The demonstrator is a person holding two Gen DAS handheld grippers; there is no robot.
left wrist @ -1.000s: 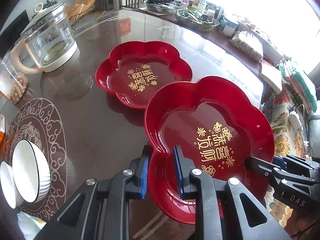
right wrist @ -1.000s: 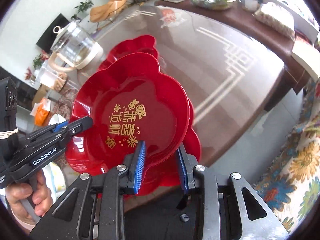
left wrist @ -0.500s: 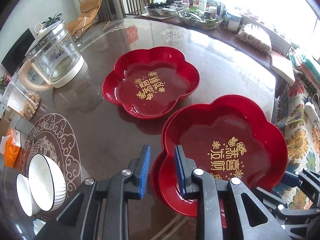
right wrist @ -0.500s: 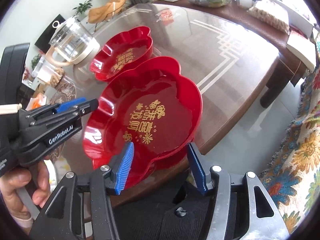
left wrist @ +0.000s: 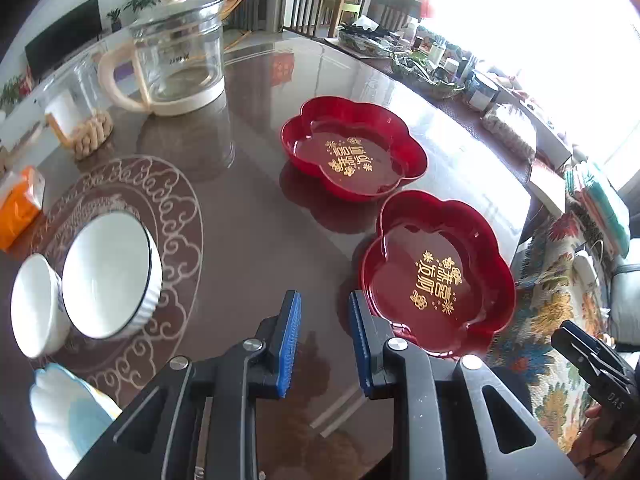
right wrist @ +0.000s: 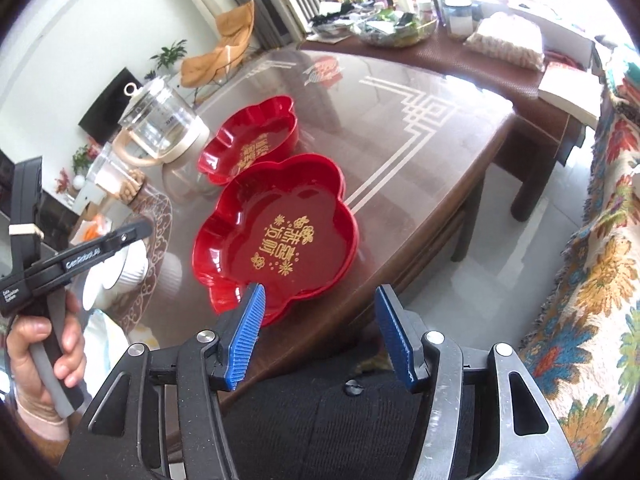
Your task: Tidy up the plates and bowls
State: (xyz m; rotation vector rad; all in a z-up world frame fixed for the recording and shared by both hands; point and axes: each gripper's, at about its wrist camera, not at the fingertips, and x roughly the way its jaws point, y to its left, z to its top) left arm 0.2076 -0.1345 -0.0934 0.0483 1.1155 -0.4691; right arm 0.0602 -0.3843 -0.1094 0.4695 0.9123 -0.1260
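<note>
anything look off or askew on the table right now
Mostly the near red plates: they sit stacked at the table edge, the lower rim showing unevenly, so not quite nested. A third red plate lies apart. The large white bowl looks tilted against the small bowl. No spills or damage visible.

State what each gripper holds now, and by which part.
Nothing. Left gripper and right gripper are both open; the near red flower-shaped plate stack rests free on the table.

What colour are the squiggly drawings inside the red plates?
Gold, on the near red plate; the right wrist view shows it best.
</note>
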